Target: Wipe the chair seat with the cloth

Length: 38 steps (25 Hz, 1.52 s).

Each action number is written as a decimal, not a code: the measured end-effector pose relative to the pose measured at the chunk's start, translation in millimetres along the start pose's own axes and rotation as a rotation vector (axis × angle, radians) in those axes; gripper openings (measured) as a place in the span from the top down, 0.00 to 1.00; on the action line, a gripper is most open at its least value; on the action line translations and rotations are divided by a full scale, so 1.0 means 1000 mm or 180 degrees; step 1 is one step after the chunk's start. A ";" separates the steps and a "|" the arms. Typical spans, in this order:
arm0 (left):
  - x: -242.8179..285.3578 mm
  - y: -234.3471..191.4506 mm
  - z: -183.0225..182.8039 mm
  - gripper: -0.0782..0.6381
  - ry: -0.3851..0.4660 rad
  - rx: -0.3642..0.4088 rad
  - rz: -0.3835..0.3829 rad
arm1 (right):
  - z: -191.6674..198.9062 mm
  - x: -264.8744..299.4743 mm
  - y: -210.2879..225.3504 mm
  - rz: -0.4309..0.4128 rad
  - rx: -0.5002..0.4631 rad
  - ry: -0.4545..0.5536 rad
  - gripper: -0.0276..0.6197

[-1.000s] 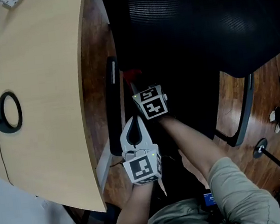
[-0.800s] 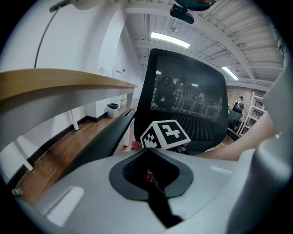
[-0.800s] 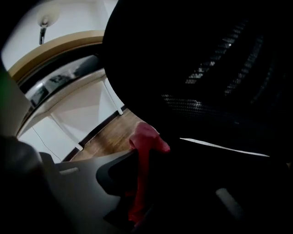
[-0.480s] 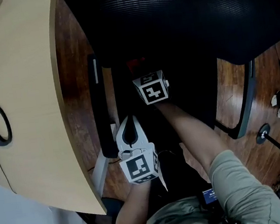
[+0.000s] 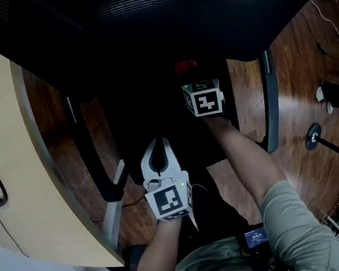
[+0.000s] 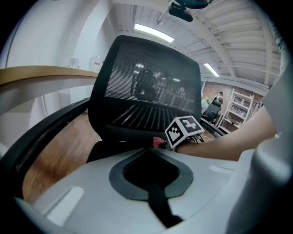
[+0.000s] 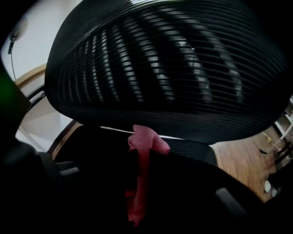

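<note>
Your right gripper point(image 5: 190, 80) is pinching the one red cloth point(image 7: 145, 139) tight between its jaws, holding it at the rear of the chair seat point(image 7: 194, 154), just below the backrest point(image 5: 141, 17). Your left gripper point(image 5: 158, 145) is hovering near the seat's front, its jaws together and empty. The chair's two armrests point(image 5: 88, 148) are flanking both grippers.
</note>
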<state>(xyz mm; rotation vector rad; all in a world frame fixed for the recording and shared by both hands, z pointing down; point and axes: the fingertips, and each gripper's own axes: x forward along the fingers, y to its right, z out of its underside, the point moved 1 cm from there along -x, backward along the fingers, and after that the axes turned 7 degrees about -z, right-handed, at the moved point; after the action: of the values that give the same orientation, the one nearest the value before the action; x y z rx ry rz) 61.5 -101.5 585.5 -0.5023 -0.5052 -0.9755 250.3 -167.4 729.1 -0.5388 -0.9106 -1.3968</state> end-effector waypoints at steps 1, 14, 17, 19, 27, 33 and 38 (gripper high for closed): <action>0.001 0.008 0.001 0.88 -0.0004 0.0019 0.0056 | 0.003 -0.007 0.018 0.0102 0.0065 0.0008 0.85; 0.007 0.047 0.014 0.89 -0.0108 0.0152 0.0335 | 0.048 -0.053 0.126 0.0828 0.0581 -0.0097 0.85; 0.002 0.040 0.012 0.88 -0.0077 0.0119 0.0283 | 0.043 -0.051 0.120 0.0806 0.0522 -0.0049 0.85; -0.004 0.029 0.009 0.88 -0.0005 0.0083 0.0212 | 0.037 -0.051 0.107 0.0755 0.0476 -0.0024 0.85; -0.061 -0.045 -0.003 0.88 0.0230 -0.0122 -0.0116 | -0.006 -0.044 -0.046 -0.0033 0.0018 0.0342 0.85; -0.109 -0.087 0.005 0.88 0.0260 -0.0069 -0.0208 | -0.004 -0.037 -0.170 -0.0555 -0.0248 0.0336 0.85; -0.118 -0.105 0.016 0.88 0.0250 -0.0082 -0.0288 | 0.016 -0.009 -0.242 -0.1006 -0.0399 0.0154 0.85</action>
<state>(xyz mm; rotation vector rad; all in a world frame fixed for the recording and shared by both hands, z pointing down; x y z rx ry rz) -87.8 -65.1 543.9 -0.4656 -0.4483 -1.0854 12.4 -182.9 685.5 -0.4660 -0.9001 -1.7543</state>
